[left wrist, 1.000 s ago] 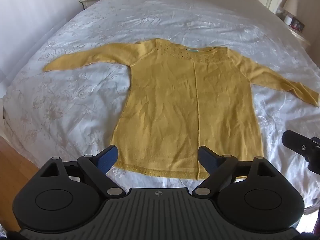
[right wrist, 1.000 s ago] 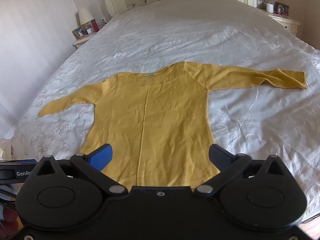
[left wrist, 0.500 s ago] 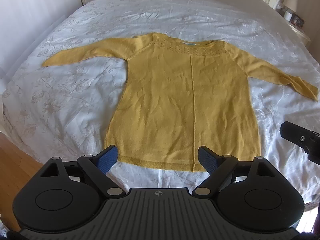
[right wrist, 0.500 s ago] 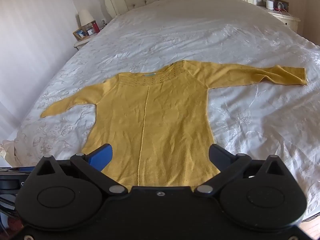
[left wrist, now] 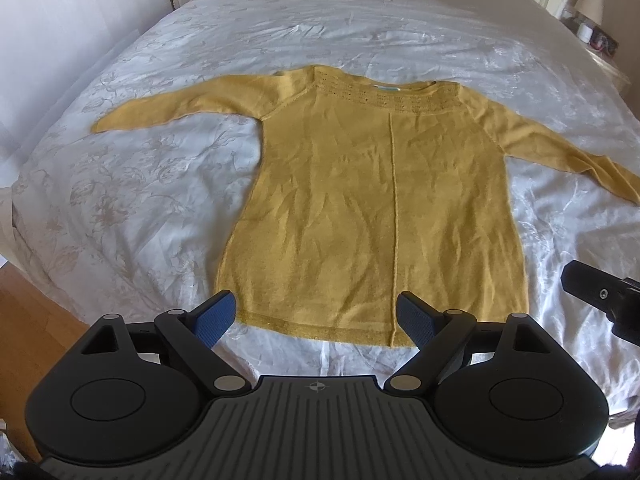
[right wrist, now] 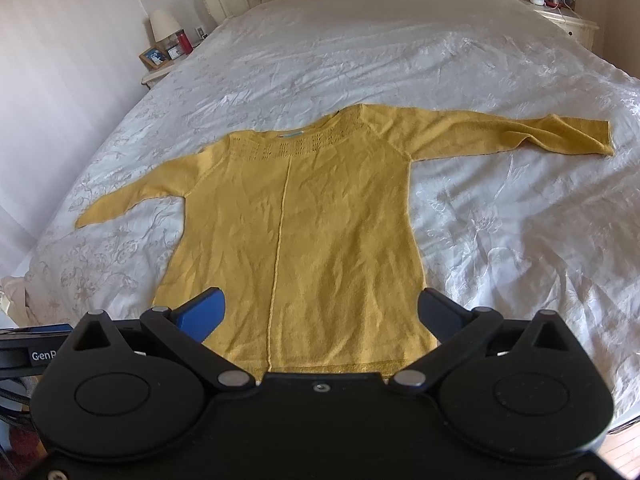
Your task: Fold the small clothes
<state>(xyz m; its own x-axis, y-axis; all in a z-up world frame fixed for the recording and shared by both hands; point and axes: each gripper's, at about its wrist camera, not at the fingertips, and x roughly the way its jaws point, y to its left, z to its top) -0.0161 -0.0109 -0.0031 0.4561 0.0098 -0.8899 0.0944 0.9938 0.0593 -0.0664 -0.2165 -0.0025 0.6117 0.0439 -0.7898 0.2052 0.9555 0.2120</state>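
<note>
Yellow sweater (left wrist: 384, 200) lying flat on the bed (left wrist: 160, 184), sleeves spreading toward 9 and 3 o'clock, I am holding the left gripper (left wrist: 316, 318) and right gripper (right wrist: 320, 312) fingers wide apart, gripping nothing, at the hem

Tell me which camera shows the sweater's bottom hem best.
The left wrist view. There the hem of the yellow sweater runs unbroken between the open fingers of the left gripper. In the right wrist view the right gripper, also open, hides most of the hem.
</note>
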